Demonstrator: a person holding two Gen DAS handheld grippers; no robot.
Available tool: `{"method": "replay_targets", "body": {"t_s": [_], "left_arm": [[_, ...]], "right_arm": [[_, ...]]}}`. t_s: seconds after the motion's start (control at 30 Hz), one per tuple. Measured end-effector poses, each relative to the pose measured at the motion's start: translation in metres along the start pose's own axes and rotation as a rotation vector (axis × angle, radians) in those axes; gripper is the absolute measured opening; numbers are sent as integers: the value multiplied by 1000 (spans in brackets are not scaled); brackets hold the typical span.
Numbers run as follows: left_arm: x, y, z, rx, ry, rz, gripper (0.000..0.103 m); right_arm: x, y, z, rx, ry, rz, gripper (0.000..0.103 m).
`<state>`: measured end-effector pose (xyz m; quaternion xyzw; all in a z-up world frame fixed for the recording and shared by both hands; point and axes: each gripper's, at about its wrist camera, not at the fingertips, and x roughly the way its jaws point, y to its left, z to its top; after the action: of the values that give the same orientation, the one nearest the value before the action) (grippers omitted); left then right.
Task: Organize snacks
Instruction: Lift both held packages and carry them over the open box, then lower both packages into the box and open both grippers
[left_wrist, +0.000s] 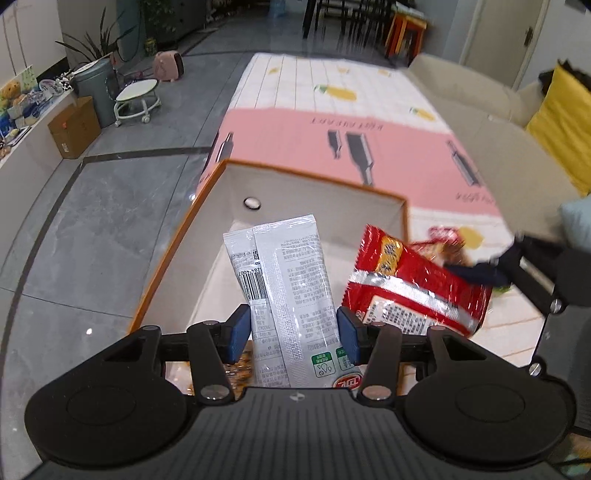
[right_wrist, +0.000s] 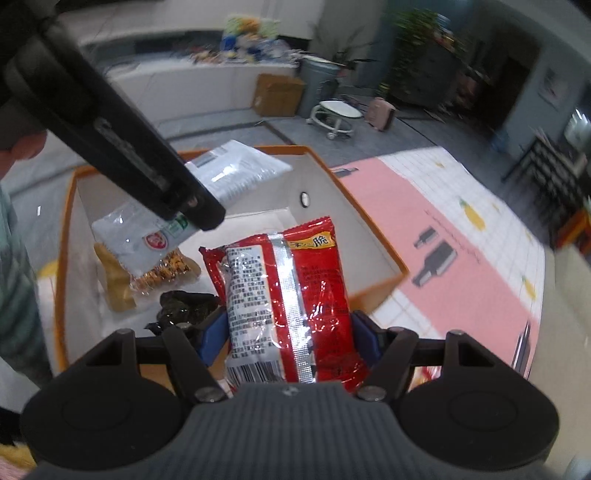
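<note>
Between the blue pads of the left claw (left_wrist: 293, 332) stands a white packet (left_wrist: 284, 291), pinched near its lower end, so most of its length reaches forward over the open box (left_wrist: 177, 236) with the orange rim. The right claw (right_wrist: 288, 334) is closed on a red packet (right_wrist: 295, 295) in the same manner, and this packet also hangs ahead of its claw, over the near corner of the box. Both snacks are therefore in the air above the box, not yet inside it.

Below and to the left of the right claw, on the white floor of the box, already lie a clear bag of small golden snacks (right_wrist: 166, 275), a tan packet (right_wrist: 114, 284) and a dark crumpled wrapper (right_wrist: 184, 304).

I think the main danger is the closeness of the two claws. From the right wrist view, the left claw crosses just ahead and to the left, and its white packet passes near the red one. If both go down together, the packets may catch one another, or one claw may strike the other.

A second danger is the red packet: it hangs over the corner wall, so if it is released there, it may fall outside onto the pink and white cloth (left_wrist: 332, 147). Also the foil is smooth and held only at one end, so it may slip or swing.
</note>
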<state>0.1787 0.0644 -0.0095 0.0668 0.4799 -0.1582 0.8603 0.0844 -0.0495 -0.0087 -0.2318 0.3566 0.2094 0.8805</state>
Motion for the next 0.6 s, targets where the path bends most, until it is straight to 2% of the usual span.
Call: {"method": "replay_targets", "body": {"t_s": [0.33,0.6], "left_arm": [[38,4,0,100,95,58,57],[61,9,-2,146,159,88,57]], "right_arm": [[34,23,25,-261,25,-23,67],[51,39,27,-413,47,-23,67]]}}
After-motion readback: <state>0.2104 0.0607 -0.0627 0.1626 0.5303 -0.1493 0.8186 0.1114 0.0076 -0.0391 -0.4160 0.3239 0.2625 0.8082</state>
